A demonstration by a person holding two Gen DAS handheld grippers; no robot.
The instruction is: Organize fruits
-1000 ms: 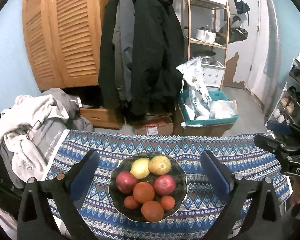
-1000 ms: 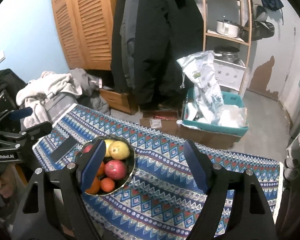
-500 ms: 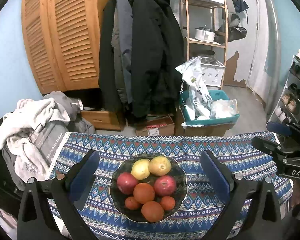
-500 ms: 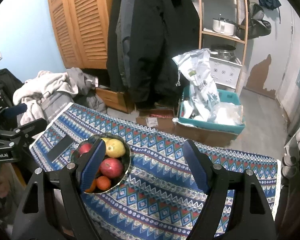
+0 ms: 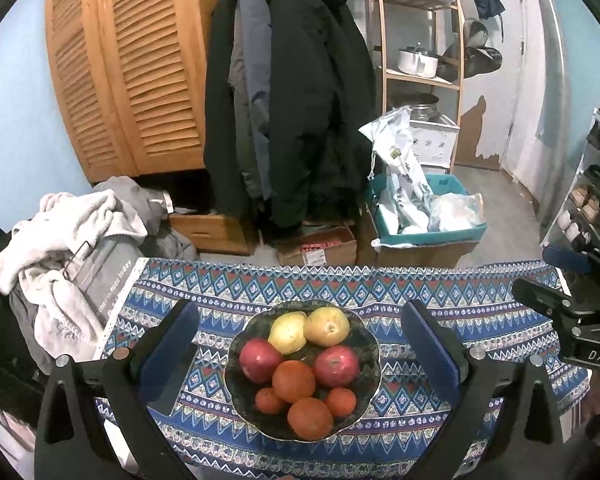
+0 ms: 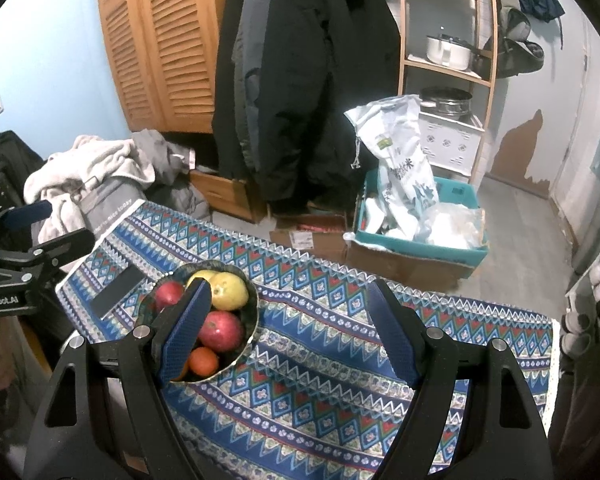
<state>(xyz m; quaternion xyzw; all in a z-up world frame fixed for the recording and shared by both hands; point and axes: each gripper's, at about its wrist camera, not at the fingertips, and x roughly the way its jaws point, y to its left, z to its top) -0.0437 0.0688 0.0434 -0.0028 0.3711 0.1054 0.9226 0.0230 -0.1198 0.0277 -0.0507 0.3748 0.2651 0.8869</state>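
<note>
Over the last second both views have risen slightly. The left gripper (image 5: 300,344) and right gripper (image 6: 288,332) hover with jaws apart, empty. All fruits remain piled in the dark scalloped bowl (image 5: 370,364) on the blue patterned tablecloth (image 6: 340,360); nothing has shifted.

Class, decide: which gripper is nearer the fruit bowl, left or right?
Left. The left gripper hangs open with the fruit bowl centred between its fingers; the right gripper, also open, sits off to the bowl's right.

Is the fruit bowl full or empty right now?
Full: the bowl holds two pears, two red apples and four orange fruits, piled together; none lie on the tablecloth.
</note>
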